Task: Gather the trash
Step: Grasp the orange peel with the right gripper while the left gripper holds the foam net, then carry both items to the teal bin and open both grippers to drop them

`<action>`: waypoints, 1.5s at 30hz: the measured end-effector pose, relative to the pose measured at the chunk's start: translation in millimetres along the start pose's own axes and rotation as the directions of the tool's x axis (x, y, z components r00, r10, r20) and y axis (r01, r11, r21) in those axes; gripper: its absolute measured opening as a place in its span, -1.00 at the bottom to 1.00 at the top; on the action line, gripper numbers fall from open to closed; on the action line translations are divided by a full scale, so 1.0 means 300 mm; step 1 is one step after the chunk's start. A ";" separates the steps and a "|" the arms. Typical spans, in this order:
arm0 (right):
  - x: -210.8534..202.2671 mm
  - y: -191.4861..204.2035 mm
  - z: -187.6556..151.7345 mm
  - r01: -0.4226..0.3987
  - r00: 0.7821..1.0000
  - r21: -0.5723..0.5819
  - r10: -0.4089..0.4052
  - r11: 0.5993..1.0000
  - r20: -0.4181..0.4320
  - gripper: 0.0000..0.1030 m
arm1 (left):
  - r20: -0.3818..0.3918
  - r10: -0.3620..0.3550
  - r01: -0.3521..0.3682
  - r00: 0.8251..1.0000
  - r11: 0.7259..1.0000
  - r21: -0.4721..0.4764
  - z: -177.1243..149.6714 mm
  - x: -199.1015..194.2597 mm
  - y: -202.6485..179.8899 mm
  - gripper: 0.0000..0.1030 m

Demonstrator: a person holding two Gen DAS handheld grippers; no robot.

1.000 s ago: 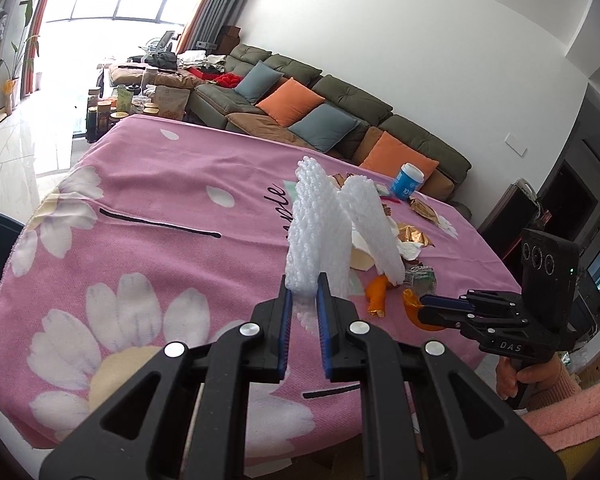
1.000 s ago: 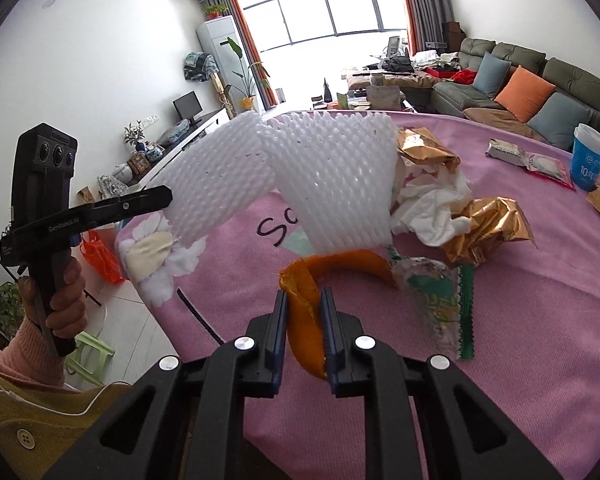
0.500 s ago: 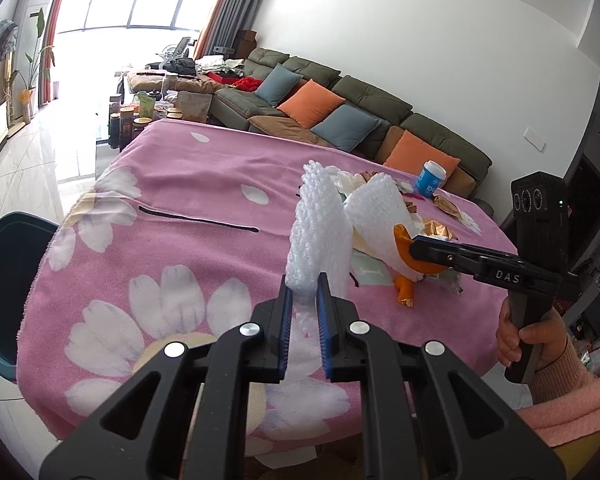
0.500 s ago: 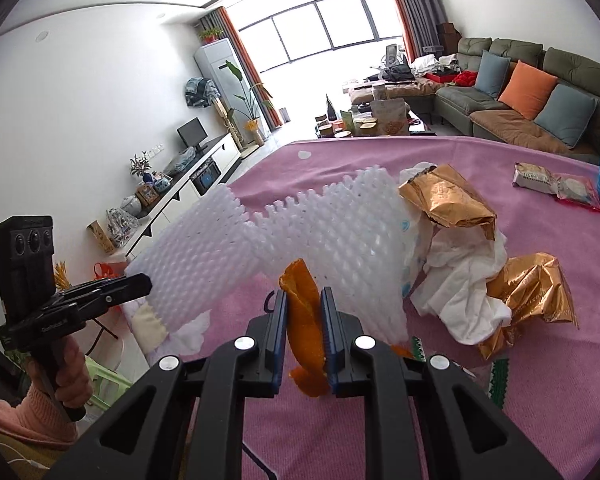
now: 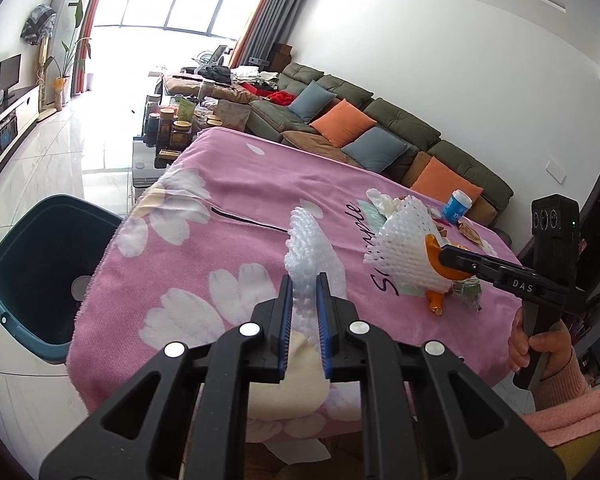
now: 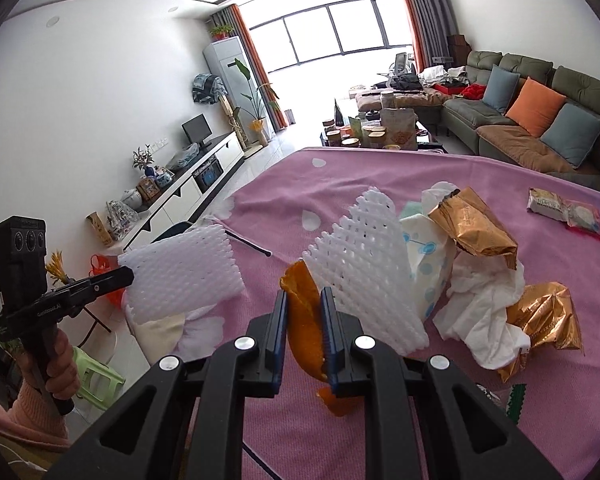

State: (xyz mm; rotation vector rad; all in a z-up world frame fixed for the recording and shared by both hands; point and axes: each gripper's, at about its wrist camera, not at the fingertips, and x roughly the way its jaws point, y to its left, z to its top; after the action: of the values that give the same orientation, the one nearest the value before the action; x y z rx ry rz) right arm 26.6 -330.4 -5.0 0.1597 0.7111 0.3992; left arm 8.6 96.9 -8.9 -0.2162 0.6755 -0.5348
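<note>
Gripping a white foam net [image 5: 312,258] near the lower middle of its own view, the left gripper [image 5: 304,280] has its blue pads closed on the net's lower end, and the net stands up above the pink flowered cloth [image 5: 228,216] that covers the table. In the same view the right gripper [image 5: 444,258] reaches in from the right edge, held by a hand [image 5: 540,350] in a pink sleeve, and it pinches a piece of orange peel [image 5: 434,252] with a second foam net [image 5: 404,248] lying against it, right of centre. A dark teal bin [image 5: 28,280] stands on the floor at the left edge, just beside the cloth's corner. From the right wrist view, the peel [image 6: 306,320] sits clamped between the two pads in the lower middle, its ends sticking out above and below the fingers. The second net [image 6: 368,272] leans just right of the peel, touching it. Further right on the cloth lies a heap of rubbish: a crumpled white tissue [image 6: 488,312], a gold foil wrapper [image 6: 474,228] above it and another gold wrapper [image 6: 544,324] at its right. The left gripper [image 6: 130,274] shows at the left of this view with its net [image 6: 184,272] held out over the table's edge.
</note>
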 end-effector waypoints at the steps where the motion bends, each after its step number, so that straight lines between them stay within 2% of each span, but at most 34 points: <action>1: -0.002 0.009 0.007 -0.004 1.000 -0.006 0.004 1.000 0.005 -0.71 | 0.006 0.004 -0.004 1.000 1.000 -0.003 0.001 -0.009 0.007 -0.76; 12: 0.064 0.144 0.058 -0.134 0.991 -0.045 0.134 0.990 -0.005 -0.71 | 0.070 0.057 -0.054 0.996 0.998 -0.043 0.021 -0.094 0.072 -0.76; 21: 0.219 0.336 0.132 -0.274 0.962 -0.124 0.269 0.954 -0.055 -0.71 | 0.120 0.152 -0.141 0.981 0.985 -0.096 0.033 -0.183 0.166 -0.76; 29: 0.359 0.496 0.198 -0.374 0.926 -0.177 0.358 0.910 -0.116 -0.71 | 0.152 0.250 -0.227 0.956 0.961 -0.156 0.045 -0.255 0.275 -0.76; 36: 0.491 0.599 0.251 -0.426 0.902 -0.180 0.399 0.887 -0.165 -0.71 | 0.142 0.353 -0.319 0.925 0.923 -0.215 0.048 -0.301 0.379 -0.76; 40: 0.565 0.639 0.272 -0.441 0.891 -0.169 0.409 0.881 -0.195 -0.71 | 0.127 0.391 -0.353 0.912 0.903 -0.245 0.038 -0.317 0.434 -0.77; 45: 0.667 0.694 0.292 -0.435 0.890 -0.174 0.393 0.883 -0.231 -0.71 | 0.082 0.433 -0.397 0.898 0.876 -0.274 0.024 -0.305 0.503 -0.76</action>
State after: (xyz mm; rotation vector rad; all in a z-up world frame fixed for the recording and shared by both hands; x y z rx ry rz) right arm 159.1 -59.2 -2.4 0.0615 0.8148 0.9149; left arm 13.7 273.5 -8.4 -0.3329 0.6271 -0.0152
